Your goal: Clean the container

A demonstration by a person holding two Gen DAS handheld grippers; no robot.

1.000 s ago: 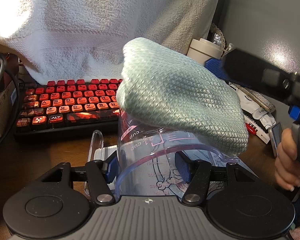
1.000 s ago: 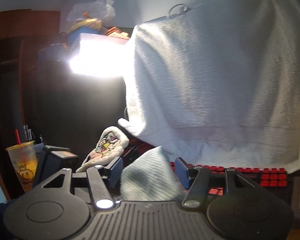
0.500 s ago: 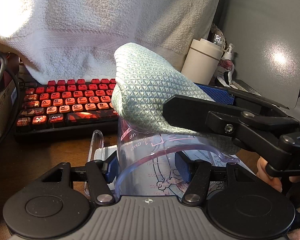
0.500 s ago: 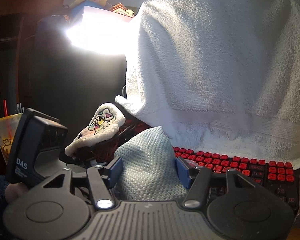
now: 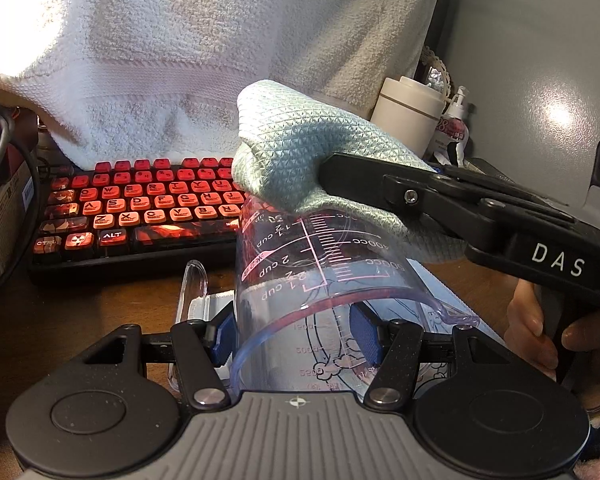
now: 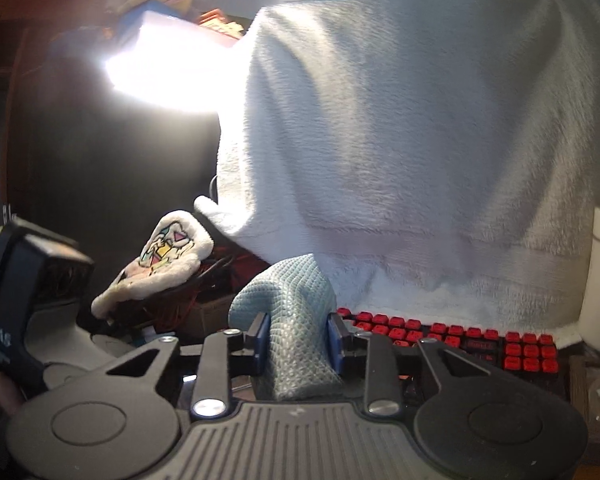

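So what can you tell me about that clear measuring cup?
The cup is clear plastic printed with pink scale lines and cup and cc marks that read upside down, so it is held inverted and tilted. The left gripper clamps its rim end, spout at right. A pale blue cloth, pinched in the right gripper, drapes over its raised base.

Your right wrist view was soft with motion blur and blown out by a glaring lamp [image 6: 168,68] upper left, while your left wrist view stayed sharp, warm-lit, with wall glare [image 5: 564,114] and dark, curved fisheye corners.
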